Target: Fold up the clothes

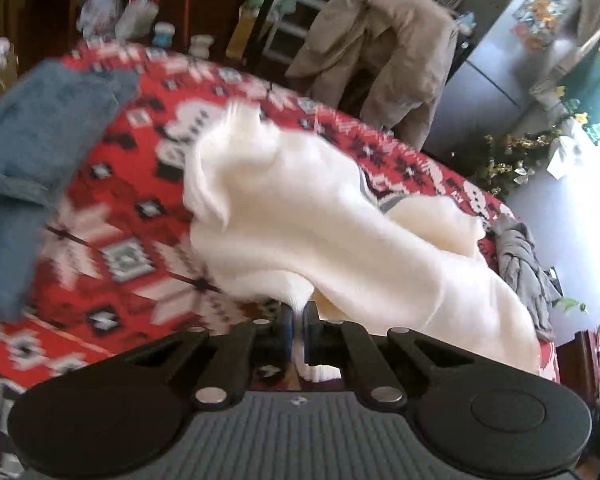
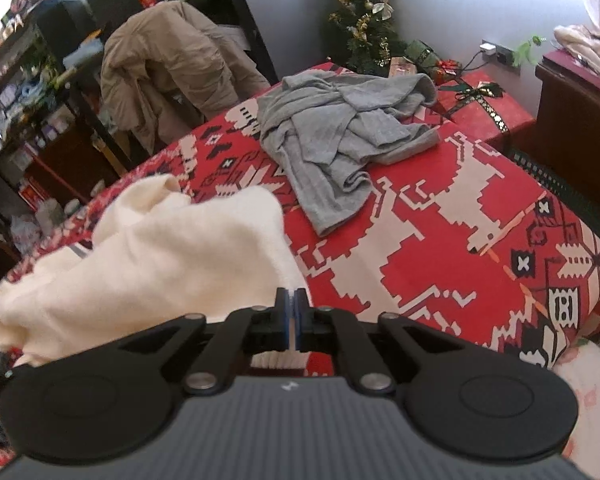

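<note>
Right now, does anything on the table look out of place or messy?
Yes. The grey garment lies crumpled in a heap at the far end of the red patterned tablecloth, unfolded. The white garment is bunched up, pinched in both claws, not laid flat.

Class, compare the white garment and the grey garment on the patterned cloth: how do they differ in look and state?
The white garment is cream and thick; the grey garment is thin and grey. The white garment is gripped by the left gripper and the right gripper; the grey garment lies crumpled, untouched, further back. Both are unfolded on the red patterned cloth.
</note>
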Motion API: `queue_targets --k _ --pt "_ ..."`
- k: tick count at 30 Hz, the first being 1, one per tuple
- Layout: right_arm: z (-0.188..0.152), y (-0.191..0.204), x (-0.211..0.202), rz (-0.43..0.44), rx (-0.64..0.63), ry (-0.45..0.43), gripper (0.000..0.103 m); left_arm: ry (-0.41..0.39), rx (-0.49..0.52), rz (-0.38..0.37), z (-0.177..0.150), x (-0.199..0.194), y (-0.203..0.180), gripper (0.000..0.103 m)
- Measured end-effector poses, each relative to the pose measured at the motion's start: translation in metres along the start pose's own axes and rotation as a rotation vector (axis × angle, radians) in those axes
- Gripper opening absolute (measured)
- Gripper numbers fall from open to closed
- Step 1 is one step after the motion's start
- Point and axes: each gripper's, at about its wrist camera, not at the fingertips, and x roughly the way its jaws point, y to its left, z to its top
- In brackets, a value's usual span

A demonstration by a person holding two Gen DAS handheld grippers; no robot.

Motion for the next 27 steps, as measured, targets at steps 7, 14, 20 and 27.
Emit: queue_targets --k 7,14,20,27 --pt "-0.008 -0.007 0.003 0.002 -0.043 0.063 0.001 0.069 0.029 0.014 -0.017 -0.002 0.021 0.013" --pt "-0.042 0.010 0.003 0.065 -0.134 0.110 0.036 0.053 0.094 0.075 -0.036 0.001 0.019 0.034" --pt "-0.059 0.025 0.000 0.105 -0.210 0.116 0.058 0.043 0.079 0.046 -0.047 -0.012 0.027 0.050" --pt "-0.068 0.038 -0.015 0.098 -0.278 0.025 0.099 -0.022 0.154 0.099 -0.064 -0.019 0.026 0.065"
